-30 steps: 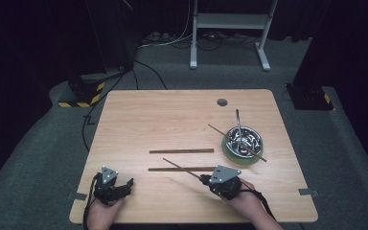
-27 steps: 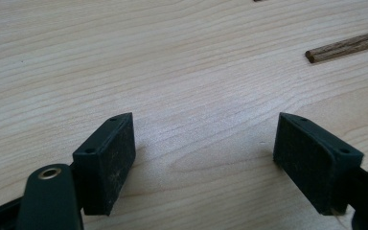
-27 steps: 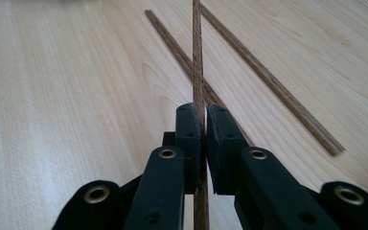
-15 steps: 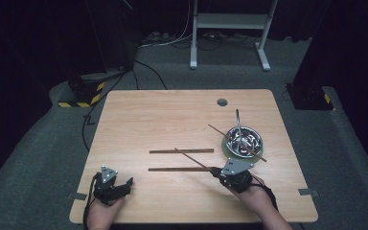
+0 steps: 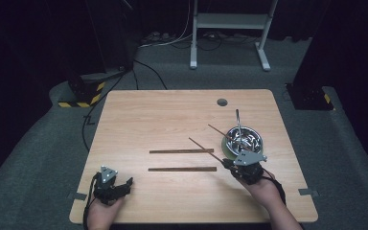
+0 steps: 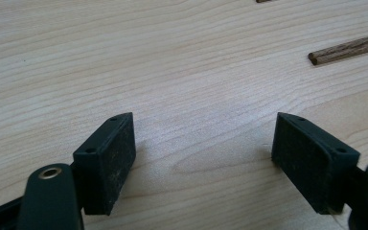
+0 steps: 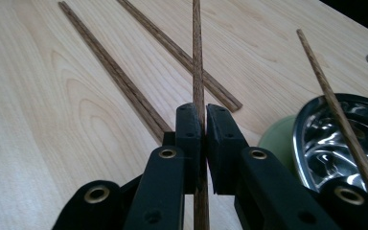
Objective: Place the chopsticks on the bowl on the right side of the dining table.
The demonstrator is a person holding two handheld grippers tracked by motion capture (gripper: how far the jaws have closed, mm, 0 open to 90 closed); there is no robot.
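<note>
My right gripper [image 5: 228, 165] is shut on a brown wooden chopstick [image 5: 206, 149] beside a steel bowl [image 5: 243, 139]. The stick slants up and left over the table; in the right gripper view the held chopstick [image 7: 197, 57] runs straight out between the closed jaws of that gripper [image 7: 202, 125]. Two more chopsticks [image 5: 181, 151] [image 5: 182, 168] lie flat and parallel at mid-table. Another chopstick [image 5: 218, 130] leans out of the bowl, along with a metal utensil [image 5: 238, 120]. My left gripper [image 5: 126, 184] rests open at the front left, with nothing between its jaws [image 6: 203, 158].
The bowl [image 7: 345, 139] stands on a pale green base [image 7: 278, 139]. A round cable hole [image 5: 222, 102] sits near the table's far edge. The near end of one flat chopstick [image 6: 350, 48] lies beyond the left gripper's jaws. Dark floor, cables and a stand surround the table.
My right gripper has carried its chopstick to the right, up beside the bowl. The left gripper has stayed put.
</note>
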